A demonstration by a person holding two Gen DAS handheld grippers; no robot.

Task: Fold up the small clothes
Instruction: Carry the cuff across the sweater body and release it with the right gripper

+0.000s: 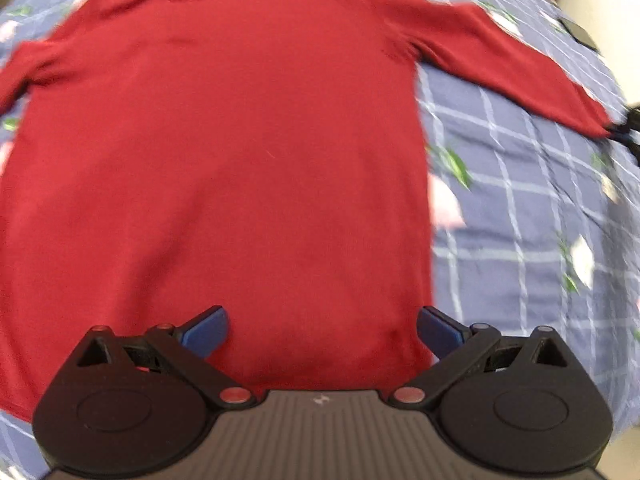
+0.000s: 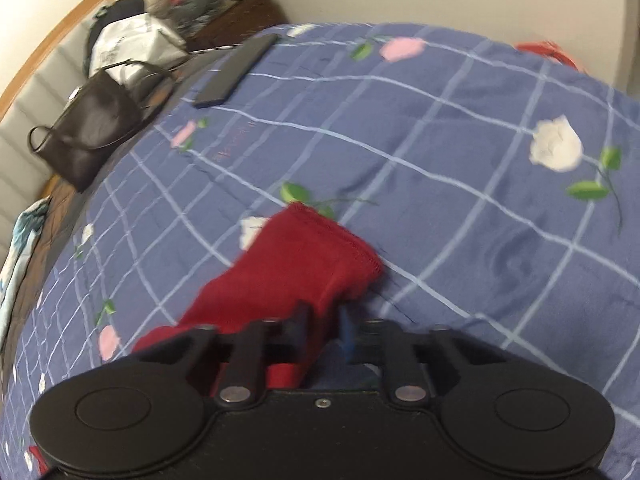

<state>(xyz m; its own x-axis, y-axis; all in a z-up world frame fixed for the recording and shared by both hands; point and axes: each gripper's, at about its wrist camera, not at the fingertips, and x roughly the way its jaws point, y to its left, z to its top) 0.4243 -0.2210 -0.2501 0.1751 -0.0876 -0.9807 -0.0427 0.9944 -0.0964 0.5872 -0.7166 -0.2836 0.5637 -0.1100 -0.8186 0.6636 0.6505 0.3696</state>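
A red long-sleeved top (image 1: 224, 152) lies spread flat on the blue checked bedsheet (image 1: 512, 208), neck at the far end. My left gripper (image 1: 322, 330) is open, its blue fingers above the top's near hem, holding nothing. The top's right sleeve (image 1: 508, 64) stretches out to the right, where my right gripper (image 1: 624, 128) shows at its cuff. In the right wrist view my right gripper (image 2: 326, 326) is shut on the red sleeve (image 2: 296, 268) just behind the cuff, which lies ahead on the sheet.
The flowered bedsheet (image 2: 460, 128) covers the bed. A dark flat phone-like slab (image 2: 236, 70) lies near its far edge. A dark handbag (image 2: 88, 128), a white bag (image 2: 132, 46) and piled items stand beyond the bed at the left by a padded headboard.
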